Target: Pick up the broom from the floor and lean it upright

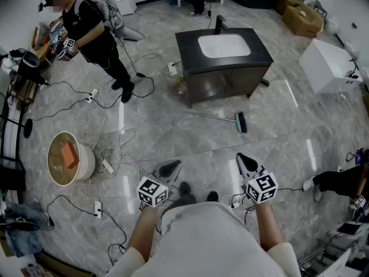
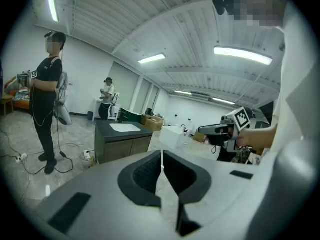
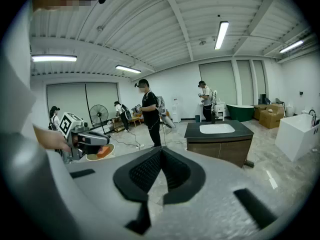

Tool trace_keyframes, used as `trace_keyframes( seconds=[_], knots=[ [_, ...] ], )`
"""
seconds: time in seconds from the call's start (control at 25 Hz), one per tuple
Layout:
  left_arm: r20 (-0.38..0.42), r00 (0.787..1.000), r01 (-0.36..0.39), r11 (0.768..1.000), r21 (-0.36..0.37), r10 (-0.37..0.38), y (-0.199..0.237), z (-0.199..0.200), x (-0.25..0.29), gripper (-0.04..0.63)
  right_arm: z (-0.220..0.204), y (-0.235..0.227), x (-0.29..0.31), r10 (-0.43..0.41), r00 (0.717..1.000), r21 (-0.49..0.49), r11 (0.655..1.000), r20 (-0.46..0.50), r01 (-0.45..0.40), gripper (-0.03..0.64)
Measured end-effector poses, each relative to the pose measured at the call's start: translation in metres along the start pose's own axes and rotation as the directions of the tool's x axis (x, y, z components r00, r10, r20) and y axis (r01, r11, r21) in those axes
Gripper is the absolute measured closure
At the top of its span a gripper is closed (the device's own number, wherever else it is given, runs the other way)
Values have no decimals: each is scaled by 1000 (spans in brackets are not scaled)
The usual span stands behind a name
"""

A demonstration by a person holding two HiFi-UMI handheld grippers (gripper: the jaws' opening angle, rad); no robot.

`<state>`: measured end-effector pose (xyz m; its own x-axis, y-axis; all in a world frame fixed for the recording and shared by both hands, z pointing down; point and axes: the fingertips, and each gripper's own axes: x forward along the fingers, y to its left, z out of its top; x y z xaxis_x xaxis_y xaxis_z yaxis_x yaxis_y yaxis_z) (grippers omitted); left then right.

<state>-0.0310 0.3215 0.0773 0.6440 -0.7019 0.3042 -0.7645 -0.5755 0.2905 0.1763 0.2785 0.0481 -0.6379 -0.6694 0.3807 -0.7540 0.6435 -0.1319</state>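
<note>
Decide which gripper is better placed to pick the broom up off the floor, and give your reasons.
Probably the right gripper: the broom lies ahead with its brush end nearest that side. The left gripper sits farther off. Both are shut and empty.

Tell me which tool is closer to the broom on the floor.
Right. The right tool hovers short of the broom, near its brush end, not touching; the left tool is farther, off toward the handle tip.

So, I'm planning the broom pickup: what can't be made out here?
- Broom: head view, too small to judge its bristles or handle tip.
- Left gripper view: floor before the cabinet, broom included, hidden behind the left tool.
- Right gripper view: broom likewise hidden behind the right tool.
</note>
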Motion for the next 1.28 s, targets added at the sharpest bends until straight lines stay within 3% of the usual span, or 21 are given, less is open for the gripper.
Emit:
trace_keyframes(
  seconds=[0.68, 1.28],
  knots=[
    [-3, 998, 61, 998, 6, -61, 30, 1, -14, 581, 8, 23, 23, -50, 998, 27, 998, 22, 49, 617],
    [-26, 992, 121, 993, -6, -121, 68, 1, -20, 581, -1, 41, 45, -123, 992, 58, 991, -16, 124, 616]
  ],
)
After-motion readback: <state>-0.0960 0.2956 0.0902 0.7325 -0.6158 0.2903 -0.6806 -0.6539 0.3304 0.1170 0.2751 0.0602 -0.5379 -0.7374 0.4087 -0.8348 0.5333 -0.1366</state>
